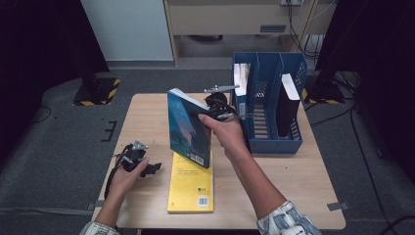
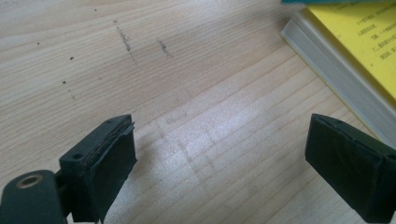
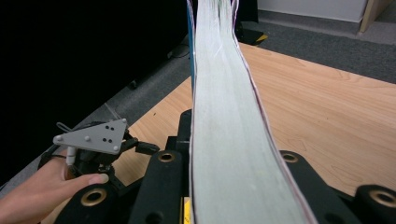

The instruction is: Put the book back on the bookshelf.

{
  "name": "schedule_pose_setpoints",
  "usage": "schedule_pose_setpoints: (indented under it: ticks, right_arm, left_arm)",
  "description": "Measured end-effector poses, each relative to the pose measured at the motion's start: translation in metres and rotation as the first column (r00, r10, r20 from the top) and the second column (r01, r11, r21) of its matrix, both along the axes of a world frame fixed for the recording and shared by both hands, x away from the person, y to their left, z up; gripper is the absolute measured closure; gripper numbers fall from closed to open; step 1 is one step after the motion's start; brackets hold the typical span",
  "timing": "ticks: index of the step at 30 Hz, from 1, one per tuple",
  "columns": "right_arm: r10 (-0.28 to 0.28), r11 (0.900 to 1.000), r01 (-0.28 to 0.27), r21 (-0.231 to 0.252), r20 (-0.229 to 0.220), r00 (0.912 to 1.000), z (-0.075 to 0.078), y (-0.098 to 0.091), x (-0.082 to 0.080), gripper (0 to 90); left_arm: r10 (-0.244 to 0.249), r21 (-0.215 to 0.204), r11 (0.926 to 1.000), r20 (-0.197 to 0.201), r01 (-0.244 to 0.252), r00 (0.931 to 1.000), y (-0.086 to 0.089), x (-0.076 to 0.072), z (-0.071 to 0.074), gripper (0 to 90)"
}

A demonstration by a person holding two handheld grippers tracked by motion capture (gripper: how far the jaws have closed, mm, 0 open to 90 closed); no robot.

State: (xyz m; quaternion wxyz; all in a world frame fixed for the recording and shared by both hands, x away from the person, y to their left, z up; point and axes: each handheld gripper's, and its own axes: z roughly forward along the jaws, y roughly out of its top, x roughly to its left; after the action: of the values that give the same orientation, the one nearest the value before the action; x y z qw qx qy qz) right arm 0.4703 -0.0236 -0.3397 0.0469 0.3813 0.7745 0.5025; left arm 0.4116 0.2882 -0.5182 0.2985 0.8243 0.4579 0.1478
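- Right gripper [image 1: 211, 113], centre of the high view: its black jaws are clamped on the fore-edge of a teal-covered paperback book [image 1: 188, 128], which it holds upright and clear of the table, with one lower corner over the yellow book.
- In the right gripper view the pale page block of the same book [image 3: 229, 121] rises from between the two jaws, up the middle of the frame.
- Left gripper [image 1: 152, 169], lower left of the high view: jaws spread wide with nothing between them, low over the light wooden table [image 1: 147, 117].
- In the left gripper view the two black pads [image 2: 112, 161] stand far apart above bare wood grain.
- Flat yellow paperback book [image 1: 192, 183], lower centre of the high view: lying on the table just to the right of the left gripper; its corner [image 2: 355, 42] shows at the upper right of the left gripper view.
- Blue plastic file rack [image 1: 266, 105] with upright dividers, right of centre in the high view: standing on the table just right of the held book, with a dark book [image 1: 288, 105] upright in its right-hand compartment.
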Motion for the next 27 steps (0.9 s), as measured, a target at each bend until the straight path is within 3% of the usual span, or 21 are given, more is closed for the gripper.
schedule_pose_setpoints:
  ticks: [9, 20, 27]
  right_arm:
    - [-0.011, 0.9999, 0.011, -0.002, 0.010, 0.9999, 0.009, -0.018, -0.010, 73.7]
    - [-0.015, 0.9999, 0.015, -0.005, 0.019, 0.9997, 0.012, -0.042, -0.026, 73.6]
    - [-0.019, 0.9998, 0.019, 0.009, 0.009, 0.9998, 0.010, -0.054, -0.032, 73.6]
  left_arm:
    - [0.005, 0.024, 0.9997, -0.016, -0.005, 0.9999, 0.000, 0.000, -0.005, 6.6]
    - [0.015, 0.045, 0.9989, -0.007, -0.015, 0.9999, 0.000, -0.001, -0.008, 4.8]
    - [0.026, 0.033, 0.9991, 0.006, -0.026, 0.9996, -0.001, -0.002, -0.010, 2.9]
